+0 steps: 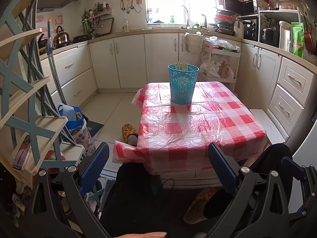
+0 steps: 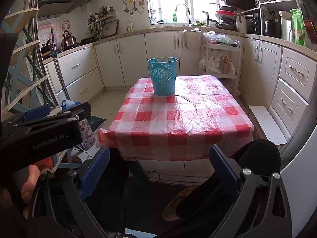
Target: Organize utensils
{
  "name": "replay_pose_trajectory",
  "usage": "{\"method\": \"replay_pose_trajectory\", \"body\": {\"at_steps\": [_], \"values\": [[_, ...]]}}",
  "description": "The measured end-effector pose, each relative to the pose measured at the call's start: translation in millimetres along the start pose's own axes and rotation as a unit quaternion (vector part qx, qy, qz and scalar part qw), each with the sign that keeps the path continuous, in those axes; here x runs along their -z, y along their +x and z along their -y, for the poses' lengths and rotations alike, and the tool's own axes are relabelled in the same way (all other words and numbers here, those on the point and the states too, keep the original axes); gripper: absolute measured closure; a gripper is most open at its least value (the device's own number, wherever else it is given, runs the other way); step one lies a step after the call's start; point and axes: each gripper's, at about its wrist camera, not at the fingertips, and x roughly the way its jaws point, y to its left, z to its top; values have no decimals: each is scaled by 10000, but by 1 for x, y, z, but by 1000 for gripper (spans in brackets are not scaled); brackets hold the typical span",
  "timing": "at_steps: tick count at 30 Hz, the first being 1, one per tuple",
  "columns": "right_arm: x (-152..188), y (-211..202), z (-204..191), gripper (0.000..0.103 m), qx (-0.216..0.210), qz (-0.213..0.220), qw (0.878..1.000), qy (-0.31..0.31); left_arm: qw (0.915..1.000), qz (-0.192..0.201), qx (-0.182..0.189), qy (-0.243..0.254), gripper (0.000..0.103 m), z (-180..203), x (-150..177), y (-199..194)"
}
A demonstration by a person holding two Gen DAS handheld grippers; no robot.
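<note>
While you hold both grippers low and short of the near table edge, the one container in play is the teal bucket (image 1: 183, 84), standing upright toward the far side of the table (image 1: 198, 130), a little left of centre in the right wrist view. A bundle of pale chopsticks (image 1: 181, 65) stands inside it, the tips just clearing the rim (how many there are cannot be told from here). Your left gripper (image 1: 158, 168) has its blue-padded fingers (image 1: 221, 164) spread wide with nothing between them, and your right gripper (image 2: 159, 170) is likewise wide open and holding nothing. In the right wrist view the black body of the left gripper sits at the left, with your hand (image 2: 29, 184) partly visible below it. The table wears a red-and-white checked plastic cloth (image 2: 178, 119), wrinkled and glossy, hanging over the near edge and bunched at the near left corner. From the bucket to the near edge the cloth is open, and the right half is open as well. To the left of the table lies pale tiled floor (image 1: 111, 111), with a yellow patterned slipper (image 1: 129, 133) beside the near left corner and a bag (image 1: 79, 127) further left. A tiered rack (image 1: 29, 99) crowds the left edge. A white bench (image 2: 267, 125) runs along the right side of the table, close to the drawers. Beyond the table, cream cabinets (image 1: 130, 59) wrap around the room under a bright window (image 1: 178, 0), and a white trolley (image 1: 220, 63) of plastic bags stands at the far right.
</note>
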Motion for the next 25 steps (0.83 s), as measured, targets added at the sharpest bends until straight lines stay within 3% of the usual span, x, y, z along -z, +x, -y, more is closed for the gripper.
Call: {"method": "replay_pose_trajectory", "body": {"at_steps": [25], "values": [[4,3,-1,7,0,-104,9999,-25,9996,-152,123,-192,8,-8,9,7]]}}
